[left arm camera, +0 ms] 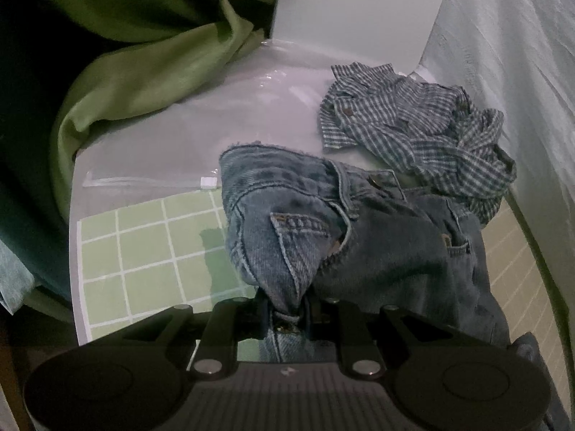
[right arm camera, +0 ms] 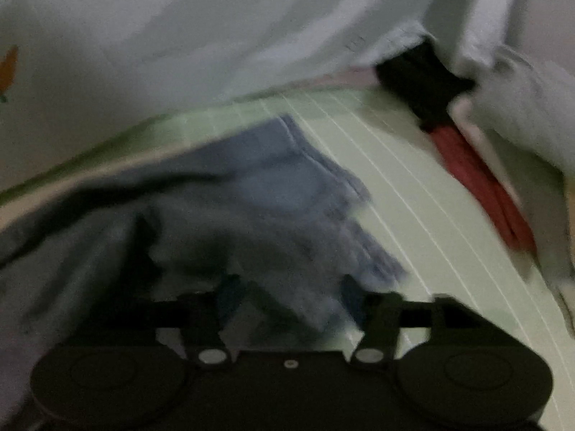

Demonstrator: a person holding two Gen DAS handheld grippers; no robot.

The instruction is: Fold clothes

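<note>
Blue denim jeans (left arm camera: pixel 359 237) lie bunched on a green grid mat (left arm camera: pixel 143 244). My left gripper (left arm camera: pixel 285 309) is shut on a pinched fold of the jeans near a pocket and holds it up off the mat. A crumpled blue-and-white checked shirt (left arm camera: pixel 413 125) lies behind the jeans. The right wrist view is blurred. There my right gripper (right arm camera: pixel 287 298) has its fingers wide apart around blue denim (right arm camera: pixel 287 194) on the mat (right arm camera: pixel 413 186); whether it grips the cloth I cannot tell.
Green fabric (left arm camera: pixel 143 54) is heaped at the left, a clear zip bag (left arm camera: pixel 172 151) lies on the table beyond the mat, and a white cloth wall (left arm camera: pixel 503 54) stands at the right. A red and black item (right arm camera: pixel 467 165) lies by white cloth (right arm camera: pixel 215 36).
</note>
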